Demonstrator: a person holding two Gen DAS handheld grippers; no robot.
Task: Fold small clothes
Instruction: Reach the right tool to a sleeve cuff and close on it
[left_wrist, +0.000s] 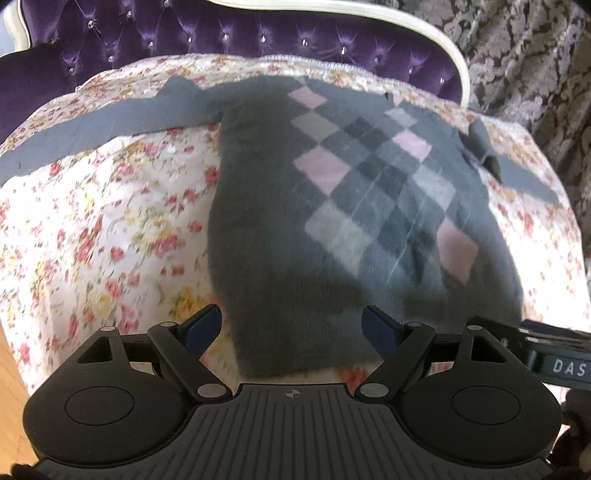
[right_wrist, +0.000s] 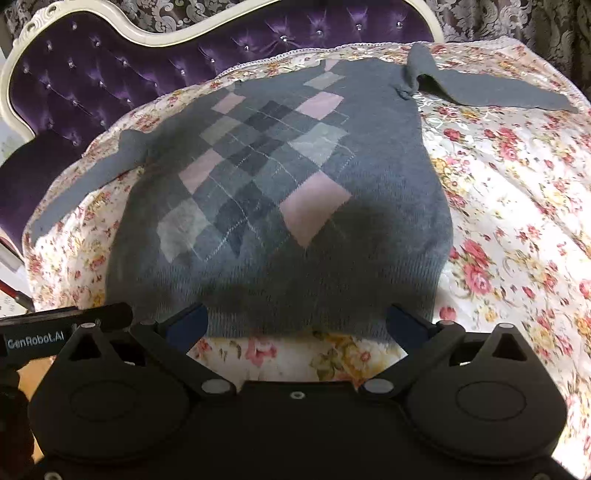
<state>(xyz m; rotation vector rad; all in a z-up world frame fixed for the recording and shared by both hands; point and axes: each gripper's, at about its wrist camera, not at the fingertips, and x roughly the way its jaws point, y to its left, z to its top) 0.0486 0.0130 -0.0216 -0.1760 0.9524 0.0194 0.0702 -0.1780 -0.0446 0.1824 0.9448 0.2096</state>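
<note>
A small grey sweater (left_wrist: 332, 206) with a pink and grey diamond pattern lies flat, front up, on a floral cloth (left_wrist: 110, 221), both sleeves spread sideways. It also shows in the right wrist view (right_wrist: 288, 192). My left gripper (left_wrist: 293, 325) is open, its fingers astride the sweater's near left hem corner. My right gripper (right_wrist: 295, 325) is open, its fingers at the near hem towards the right. Neither holds any fabric. The right gripper's body (left_wrist: 546, 350) shows at the right edge of the left wrist view.
The floral cloth (right_wrist: 517, 221) covers a rounded surface. A purple tufted sofa back (right_wrist: 110, 74) with a cream frame stands behind it. A patterned curtain (left_wrist: 535, 55) hangs at the back right. Wooden floor (left_wrist: 11, 354) shows at the left.
</note>
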